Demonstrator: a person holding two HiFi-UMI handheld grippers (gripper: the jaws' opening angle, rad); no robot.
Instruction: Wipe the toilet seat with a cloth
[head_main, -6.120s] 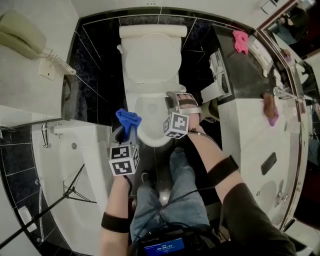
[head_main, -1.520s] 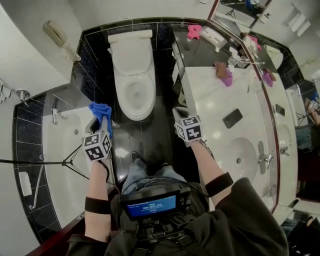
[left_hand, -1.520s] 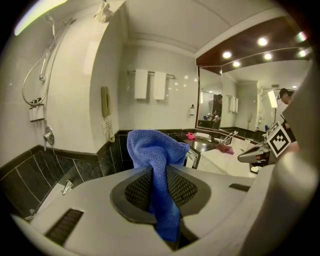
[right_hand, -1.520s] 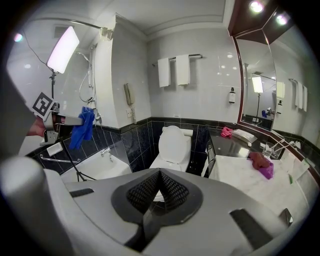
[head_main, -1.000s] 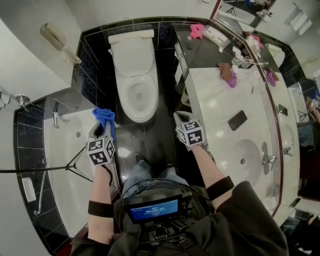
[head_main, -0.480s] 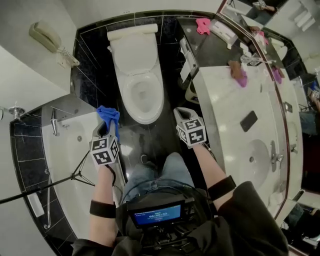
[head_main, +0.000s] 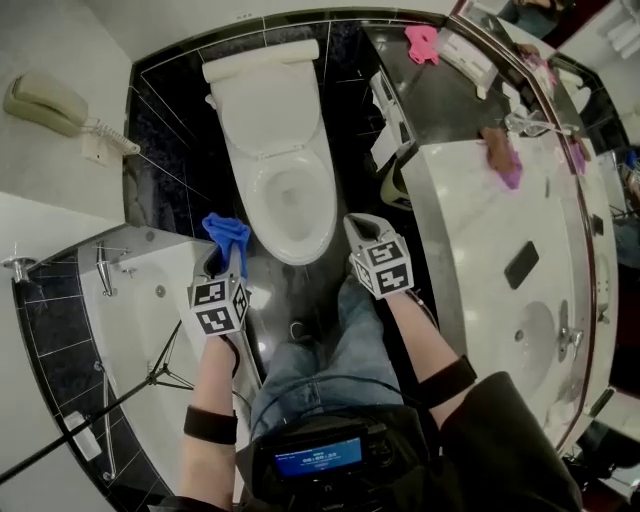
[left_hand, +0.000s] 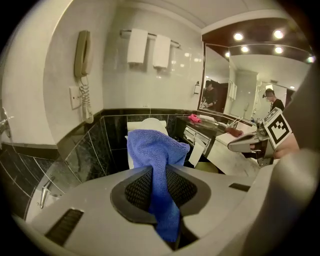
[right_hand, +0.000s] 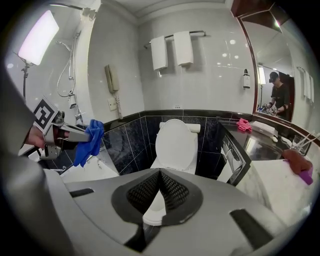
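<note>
Left gripper (head_main: 224, 262): in my left hand, jaws pinched on the blue cloth (head_main: 228, 234). They stand only as far apart as the fabric makes them.
Blue cloth (left_hand: 155, 150): clamped between my left gripper's (left_hand: 162, 187) pads. One bunched end stands up past the tips and the other end hangs down behind them. It touches nothing but the gripper.
Right gripper (head_main: 358, 225): in my right hand, jaws pressed together, nothing between them and nothing touched.
Right gripper view: my right gripper's (right_hand: 160, 185) pads meet at the tips. Below that meeting point only the white toilet shows through.
Toilet seat (head_main: 256, 210): down on the bowl, lid raised behind it. It lies ahead of both grippers and between them — just beyond the tips, apart from each.
Cloth to seat: apart. The cloth is held beside the bowl's left edge, over the dark floor.
Left gripper (right_hand: 70, 132) from the right one: off to its left at about the same reach, the cloth (right_hand: 89, 142) drooping from its tips.
Bathtub (head_main: 130, 320): to the left of my left gripper.
Vanity counter (head_main: 500, 220): to the right of my right gripper — well apart.
</note>
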